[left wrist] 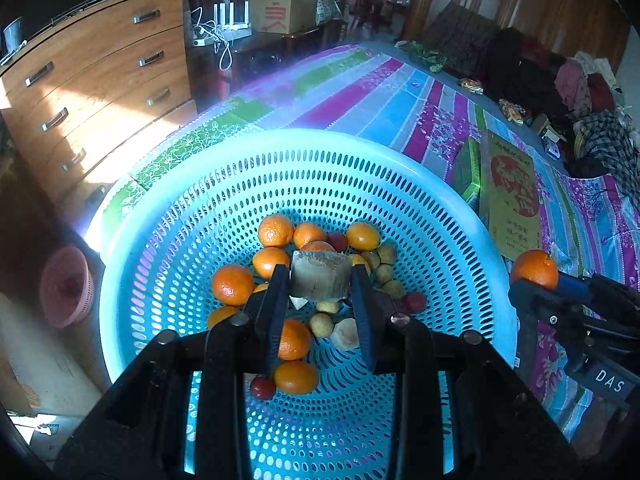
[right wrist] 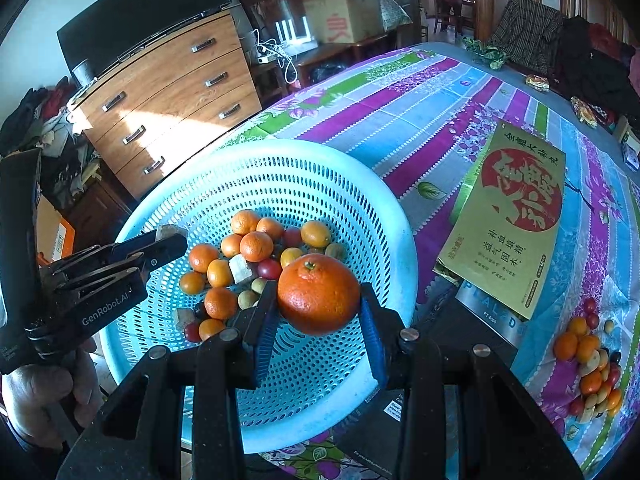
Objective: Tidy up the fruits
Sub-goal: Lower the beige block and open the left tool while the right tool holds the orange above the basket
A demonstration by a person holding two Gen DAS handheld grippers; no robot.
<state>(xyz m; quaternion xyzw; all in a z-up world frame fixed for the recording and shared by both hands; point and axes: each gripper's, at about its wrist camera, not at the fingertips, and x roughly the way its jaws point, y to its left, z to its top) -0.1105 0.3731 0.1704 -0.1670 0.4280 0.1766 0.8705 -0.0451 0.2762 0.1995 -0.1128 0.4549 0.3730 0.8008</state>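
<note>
Fruit fills the bottom of a big blue basket (right wrist: 400, 216) full of little holes. The basket sits on a table with a stripy cloth (right wrist: 420, 120) in purple, blue and green.

The left gripper (left wrist: 320, 276) hangs over the basket. Its fingers are squeezed onto a grey block (left wrist: 319, 274), which is held above the oranges (left wrist: 275, 230), little green fruits (left wrist: 385, 273) and red ones (left wrist: 262, 387).

The right gripper (right wrist: 318, 306) is near the right side of the basket. Its fingers are closed on a big orange (right wrist: 319, 293), with the stem end facing up. This big orange is over the near part of the basket, above the rim.

More fruit lies in a small pile (right wrist: 592, 368) on the cloth, far to the right. A gold box (right wrist: 516, 216) with a red circle lies between the basket and that pile. A wooden chest of drawers (right wrist: 168, 104) stands on the far left.
</note>
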